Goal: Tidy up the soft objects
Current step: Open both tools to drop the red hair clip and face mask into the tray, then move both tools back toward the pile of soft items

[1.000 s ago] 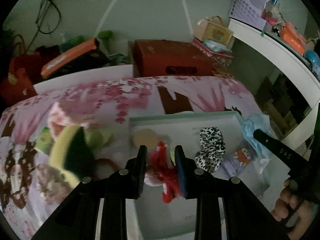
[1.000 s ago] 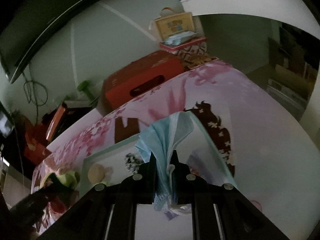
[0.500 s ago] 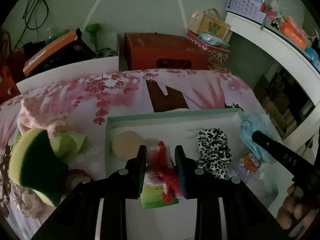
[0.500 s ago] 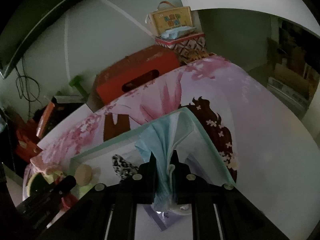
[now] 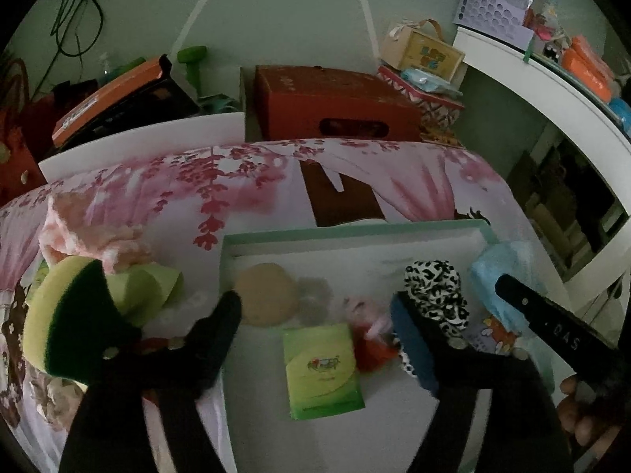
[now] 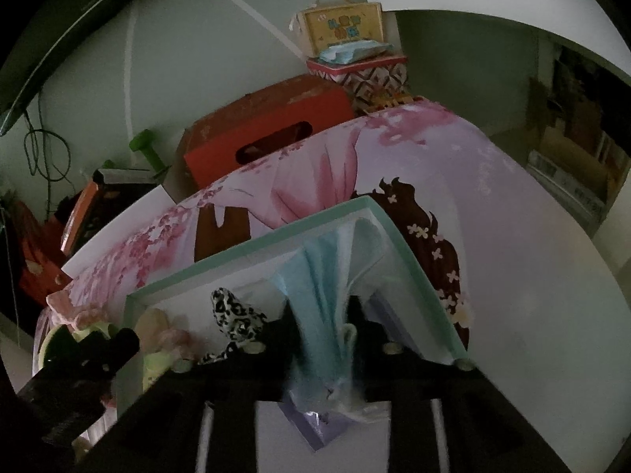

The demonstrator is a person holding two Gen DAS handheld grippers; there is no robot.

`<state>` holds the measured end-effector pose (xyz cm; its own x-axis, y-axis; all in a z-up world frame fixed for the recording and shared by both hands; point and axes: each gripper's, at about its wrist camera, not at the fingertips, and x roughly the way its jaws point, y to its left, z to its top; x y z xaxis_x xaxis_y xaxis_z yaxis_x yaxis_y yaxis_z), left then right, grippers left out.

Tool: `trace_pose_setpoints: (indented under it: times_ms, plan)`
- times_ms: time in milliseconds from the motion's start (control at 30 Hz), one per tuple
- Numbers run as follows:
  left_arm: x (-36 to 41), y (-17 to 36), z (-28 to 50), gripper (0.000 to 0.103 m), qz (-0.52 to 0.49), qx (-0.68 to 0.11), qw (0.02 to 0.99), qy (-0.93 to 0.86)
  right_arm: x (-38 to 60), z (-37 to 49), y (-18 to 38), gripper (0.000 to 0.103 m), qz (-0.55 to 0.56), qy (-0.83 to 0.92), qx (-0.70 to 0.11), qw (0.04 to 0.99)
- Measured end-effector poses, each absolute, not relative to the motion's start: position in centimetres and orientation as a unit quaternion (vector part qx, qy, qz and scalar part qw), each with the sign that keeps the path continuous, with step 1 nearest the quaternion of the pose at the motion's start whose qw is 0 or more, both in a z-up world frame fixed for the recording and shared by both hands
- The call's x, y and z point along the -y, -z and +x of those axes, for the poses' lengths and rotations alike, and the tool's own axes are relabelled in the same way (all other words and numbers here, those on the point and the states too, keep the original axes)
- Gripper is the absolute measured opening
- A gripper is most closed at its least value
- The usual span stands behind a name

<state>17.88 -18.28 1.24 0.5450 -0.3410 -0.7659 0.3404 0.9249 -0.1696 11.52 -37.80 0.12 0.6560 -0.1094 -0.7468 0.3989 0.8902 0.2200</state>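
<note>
Left gripper point(image 5: 315, 315) jaws wide apart, just been opening, nothing pinched; red toy point(image 5: 368, 339) lies loose in the tray point(image 5: 355, 232) between them, green packet point(image 5: 323, 370) at its 7 o'clock. Right gripper point(image 6: 317, 315) jaws just been opening; blue cloth point(image 6: 323, 295) between them, pad contact unclear. Leopard scrunchie point(image 5: 434, 295) at 3 o'clock of the toy. Sponge point(image 5: 67, 315) outside the tray on the bedsheet point(image 5: 276, 181), at 9.

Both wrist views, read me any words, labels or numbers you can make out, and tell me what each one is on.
"DAS": on the black finger of the right gripper, seen in the left wrist view.
Green packet in the tray: a small logo, too blurred to read.
Yellow case with a handle: coloured characters, too blurred to read.
Orange box at the back: white label, too small to read.
</note>
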Motion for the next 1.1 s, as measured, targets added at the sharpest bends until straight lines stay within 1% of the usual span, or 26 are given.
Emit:
trace_pose_setpoints:
  times_ms: [33, 67, 100, 133, 167, 200, 267, 300, 433, 1100]
  plan:
    - [18.2, -1.3, 17.9, 0.082, 0.0, -0.437, 0.879, 0.193, 37.8, 11.5, -0.1, 0.052, 0.183, 0.146, -0.391, 0.89]
    - [18.0, -1.3, 17.9, 0.083, 0.0, -0.437, 0.879, 0.19, 37.7, 11.5, -0.1, 0.062, 0.179, 0.151, -0.392, 0.89]
    - [17.9, -1.4, 17.9, 0.086, 0.0, -0.436, 0.88, 0.187, 37.6, 11.6, -0.2, 0.063, 0.172, 0.154, -0.394, 0.89]
    - [17.7, -1.4, 17.9, 0.093, 0.0, -0.436, 0.881, 0.184, 37.4, 11.6, -0.2, 0.063, 0.166, 0.156, -0.395, 0.89]
    - [17.6, -1.5, 18.0, 0.095, -0.001, -0.436, 0.881, 0.181, 37.4, 11.7, -0.2, 0.067, 0.162, 0.156, -0.396, 0.89]
    - [17.4, -1.5, 18.0, 0.095, -0.002, -0.436, 0.882, 0.178, 37.3, 11.7, -0.2, 0.069, 0.16, 0.156, -0.396, 0.891]
    - [17.1, -1.6, 18.1, 0.095, -0.007, -0.437, 0.882, 0.174, 37.2, 11.7, -0.2, 0.079, 0.158, 0.155, -0.397, 0.891]
    - [17.0, -1.6, 18.1, 0.095, -0.009, -0.439, 0.882, 0.173, 37.2, 11.7, -0.2, 0.081, 0.157, 0.154, -0.398, 0.891]
    - [16.8, -1.3, 18.3, 0.095, -0.005, -0.448, 0.879, 0.167, 37.2, 11.7, -0.1, 0.103, 0.156, 0.154, -0.398, 0.891]
    - [15.9, -1.7, 18.0, 0.095, 0.0, -0.446, 0.882, 0.149, 37.1, 11.8, 0.4, 0.103, 0.153, 0.16, -0.408, 0.886]
